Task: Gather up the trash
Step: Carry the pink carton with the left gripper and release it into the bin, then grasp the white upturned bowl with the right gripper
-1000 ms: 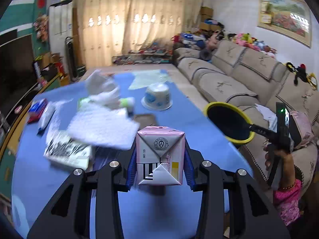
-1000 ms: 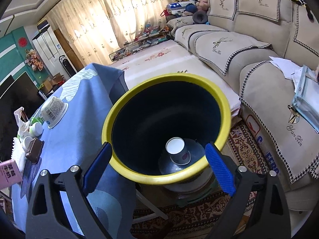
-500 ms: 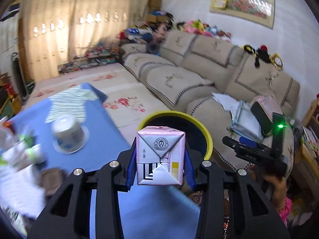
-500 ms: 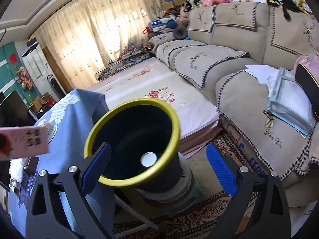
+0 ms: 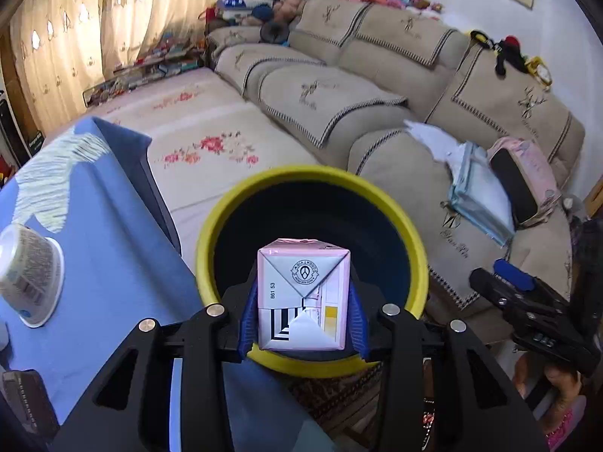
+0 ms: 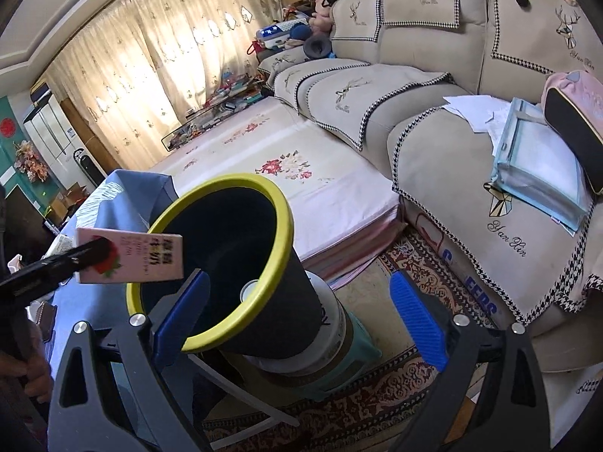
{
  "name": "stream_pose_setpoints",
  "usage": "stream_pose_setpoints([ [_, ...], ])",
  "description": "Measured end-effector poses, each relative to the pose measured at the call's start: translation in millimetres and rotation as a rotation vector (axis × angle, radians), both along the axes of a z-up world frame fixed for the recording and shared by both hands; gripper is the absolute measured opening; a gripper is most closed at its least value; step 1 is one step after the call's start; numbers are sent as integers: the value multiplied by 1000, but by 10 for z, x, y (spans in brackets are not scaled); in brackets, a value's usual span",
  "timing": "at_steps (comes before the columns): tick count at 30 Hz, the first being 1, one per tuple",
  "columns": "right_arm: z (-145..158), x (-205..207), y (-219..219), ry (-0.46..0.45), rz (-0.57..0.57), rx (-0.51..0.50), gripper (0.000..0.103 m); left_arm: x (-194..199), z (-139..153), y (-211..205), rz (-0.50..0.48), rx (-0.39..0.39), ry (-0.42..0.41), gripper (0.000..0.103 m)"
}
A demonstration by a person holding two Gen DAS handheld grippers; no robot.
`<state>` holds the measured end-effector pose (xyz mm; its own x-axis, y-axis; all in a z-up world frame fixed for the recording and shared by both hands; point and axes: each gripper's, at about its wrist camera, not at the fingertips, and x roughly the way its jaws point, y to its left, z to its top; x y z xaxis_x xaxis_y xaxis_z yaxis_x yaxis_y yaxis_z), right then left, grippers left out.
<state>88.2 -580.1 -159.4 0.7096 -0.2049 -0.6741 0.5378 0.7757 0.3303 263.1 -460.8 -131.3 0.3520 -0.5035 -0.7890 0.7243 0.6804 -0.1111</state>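
My left gripper (image 5: 303, 312) is shut on a pink milk carton (image 5: 303, 297) and holds it over the near rim of a dark bin with a yellow rim (image 5: 241, 196). In the right wrist view the carton (image 6: 143, 260) sits at the bin's left edge, held by the left gripper's fingers (image 6: 90, 250). The bin (image 6: 279, 324) stands beside the blue table, and a white cup (image 6: 248, 290) lies inside it. My right gripper (image 6: 297, 322) is open and empty, with its left finger in front of the bin's rim.
The blue-clothed table (image 5: 105, 256) holds an upturned white tub (image 5: 30, 275) and a dark object (image 5: 26, 403) at the left. A beige sofa (image 6: 471, 86) with papers and a pink bag stands to the right. A patterned rug (image 6: 377, 406) covers the floor.
My left gripper has swung right from the table with the carton, ending over the bin's rim. My right gripper has drawn back and right from the bin.
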Motion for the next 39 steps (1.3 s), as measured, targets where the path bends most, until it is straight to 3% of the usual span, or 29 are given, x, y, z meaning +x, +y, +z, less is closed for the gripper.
stream_pose_setpoints([
  [2,-24,1,-13,2,-6,8,92,34,-73,-59,12,18,14,41],
  [6,-66,-4,-66,10,-11,20,92,-31,-11,10,28,2,-22,58],
  [10,-61,3,-29,13,-8,22,92,-143,250,222,45,-49,-91,61],
  [14,-44,38,22,19,4,17,92,-245,507,558,85,-132,-139,73],
  [22,71,177,268,39,33,-20,93,-220,881,1629,268,-215,-213,82],
  [29,248,445,664,52,108,-72,93,-167,1118,2749,456,-236,-343,87],
  [35,516,982,1349,26,297,-110,93,-125,1200,3629,585,-226,-457,91],
  [39,646,1452,1900,14,441,-127,93,23,1130,4016,600,-229,-464,92],
])
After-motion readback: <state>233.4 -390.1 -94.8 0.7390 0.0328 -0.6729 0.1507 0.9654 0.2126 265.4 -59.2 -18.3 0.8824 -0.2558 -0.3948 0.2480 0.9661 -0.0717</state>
